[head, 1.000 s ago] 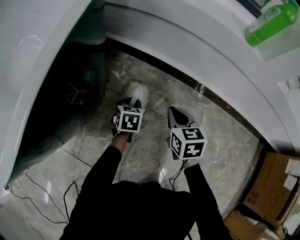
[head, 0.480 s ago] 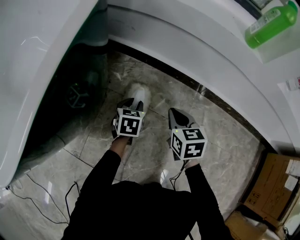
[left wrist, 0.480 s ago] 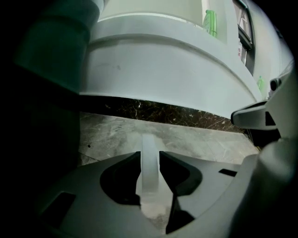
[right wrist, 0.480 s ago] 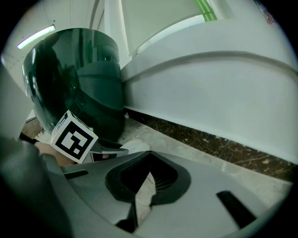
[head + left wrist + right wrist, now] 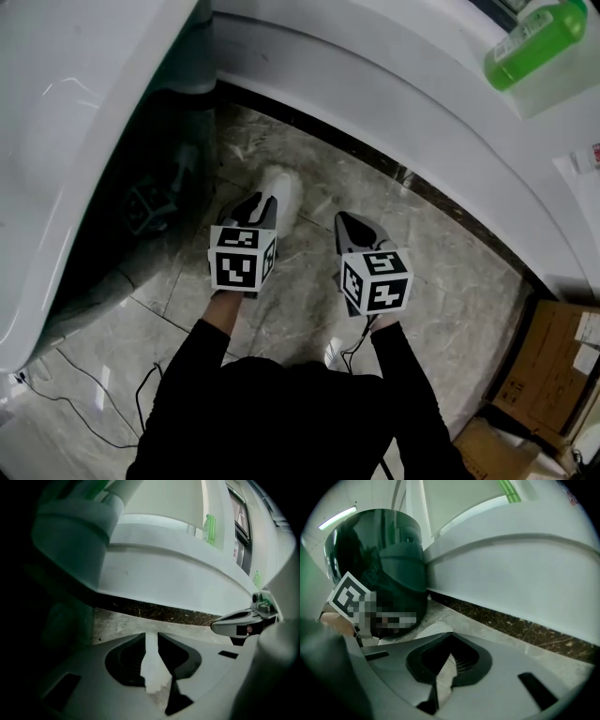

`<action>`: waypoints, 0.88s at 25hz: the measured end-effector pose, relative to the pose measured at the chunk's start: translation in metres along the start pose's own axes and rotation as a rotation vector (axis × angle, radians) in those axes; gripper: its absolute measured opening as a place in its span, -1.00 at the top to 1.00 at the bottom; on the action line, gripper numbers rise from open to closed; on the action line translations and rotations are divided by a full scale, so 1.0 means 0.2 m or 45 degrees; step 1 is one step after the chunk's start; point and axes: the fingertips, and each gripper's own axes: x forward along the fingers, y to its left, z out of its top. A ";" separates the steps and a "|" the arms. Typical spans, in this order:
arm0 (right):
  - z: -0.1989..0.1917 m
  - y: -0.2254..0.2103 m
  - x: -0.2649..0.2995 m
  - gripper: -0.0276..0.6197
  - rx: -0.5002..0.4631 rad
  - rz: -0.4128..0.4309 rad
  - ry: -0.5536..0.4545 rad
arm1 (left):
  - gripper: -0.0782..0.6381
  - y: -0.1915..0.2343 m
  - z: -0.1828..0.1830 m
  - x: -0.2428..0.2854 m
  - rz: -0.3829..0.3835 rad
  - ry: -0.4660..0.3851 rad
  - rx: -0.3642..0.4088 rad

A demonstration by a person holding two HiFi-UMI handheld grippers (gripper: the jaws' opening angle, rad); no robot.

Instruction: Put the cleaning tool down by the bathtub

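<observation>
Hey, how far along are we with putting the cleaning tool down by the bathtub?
Done, it seems: the white cleaning tool lies on the floor beside the bathtub. In hand: nothing; the left gripper, its jaws just closing somewhat, holds nothing between them, and the right gripper is open and empty. Left: probably just withdrawing.

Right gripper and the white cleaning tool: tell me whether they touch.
Apart. The head view shows bare floor between the right gripper and the cleaning tool.
</observation>
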 end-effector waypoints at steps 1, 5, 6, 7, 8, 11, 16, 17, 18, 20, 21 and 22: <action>0.00 0.01 0.00 0.91 -0.001 0.004 0.000 | 0.55 0.01 0.01 -0.02 0.003 -0.014 -0.001; 0.01 0.04 0.02 0.91 -0.014 0.017 0.003 | 0.73 0.03 0.05 -0.11 0.007 -0.055 -0.021; 0.01 0.05 0.02 0.91 -0.019 0.021 0.004 | 0.75 0.04 0.05 -0.13 0.002 -0.055 -0.025; 0.02 0.06 0.02 0.91 -0.022 0.023 0.004 | 0.76 0.04 0.04 -0.15 -0.005 -0.053 -0.026; 0.02 0.06 0.02 0.91 -0.025 0.025 0.003 | 0.76 0.04 0.04 -0.16 -0.013 -0.051 -0.023; 0.03 0.07 0.01 0.91 -0.027 0.026 -0.001 | 0.76 0.04 0.04 -0.22 -0.033 -0.057 -0.007; 0.02 0.09 0.00 0.91 -0.025 0.047 0.010 | 0.76 0.03 0.04 -0.28 -0.030 -0.067 0.013; 0.02 0.09 0.00 0.91 -0.027 0.054 0.010 | 0.76 0.03 0.04 -0.29 -0.032 -0.069 0.009; 0.02 0.10 0.00 0.91 -0.031 0.060 0.008 | 0.76 0.02 0.04 -0.30 -0.034 -0.070 0.006; 0.02 0.10 0.00 0.91 -0.049 0.069 0.005 | 0.76 0.01 0.04 -0.31 -0.036 -0.071 0.006; 0.02 0.11 -0.01 0.91 -0.061 0.073 0.006 | 0.76 0.01 0.04 -0.31 -0.036 -0.071 0.005; 0.02 0.11 -0.01 0.91 -0.071 0.077 0.009 | 0.76 0.00 0.03 -0.31 -0.036 -0.071 0.003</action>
